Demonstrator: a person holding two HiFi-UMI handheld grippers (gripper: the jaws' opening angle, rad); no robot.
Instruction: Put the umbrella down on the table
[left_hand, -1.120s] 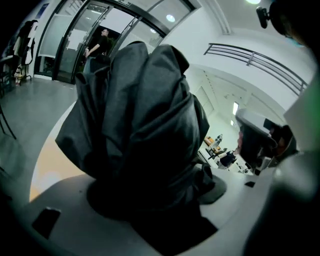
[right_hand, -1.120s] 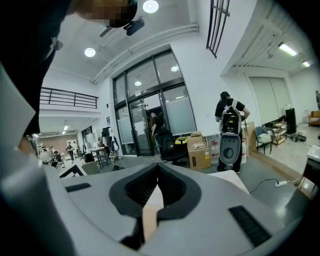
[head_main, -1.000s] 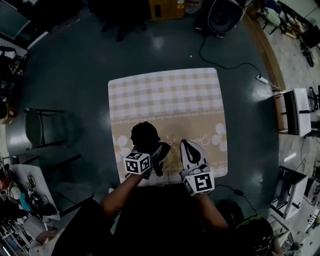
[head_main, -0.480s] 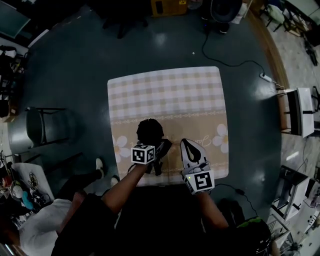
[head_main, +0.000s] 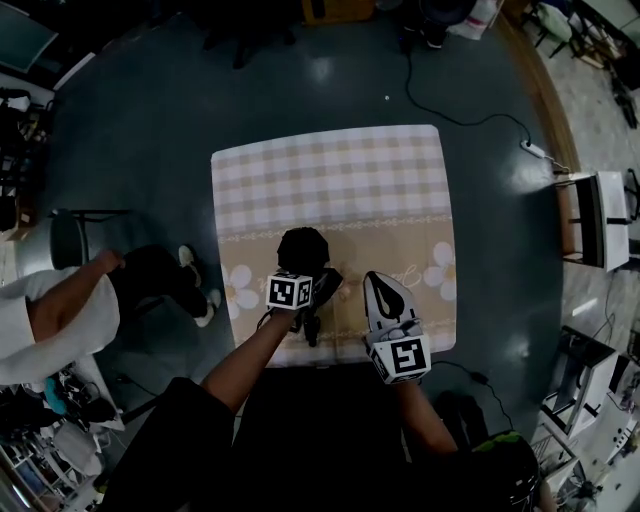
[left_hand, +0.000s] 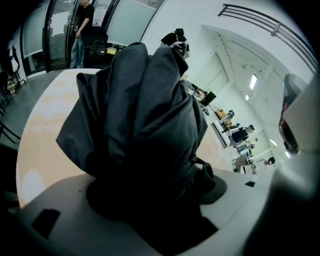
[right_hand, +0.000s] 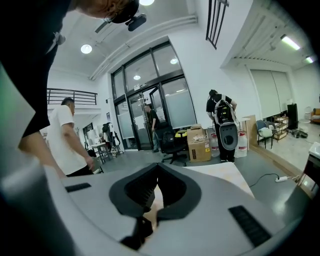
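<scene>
A folded black umbrella (head_main: 303, 250) hangs bunched over the near half of the table (head_main: 330, 180), which wears a checked and flowered cloth. My left gripper (head_main: 314, 290) is shut on the umbrella's lower end; in the left gripper view the dark fabric (left_hand: 140, 115) fills the space between the jaws, with the tabletop behind it. Whether the umbrella touches the cloth I cannot tell. My right gripper (head_main: 376, 285) is shut and holds nothing, just right of the umbrella near the table's front edge. Its pads (right_hand: 145, 192) meet in the right gripper view.
A person in a white top (head_main: 50, 310) bends at the left by a dark chair (head_main: 75, 240). A cable (head_main: 470, 118) runs over the floor behind the table's right corner. White furniture (head_main: 595, 222) stands at the right.
My left gripper has carried the umbrella down and slightly further over the table. The right gripper has barely shifted. The person in white has come into view at the left.
</scene>
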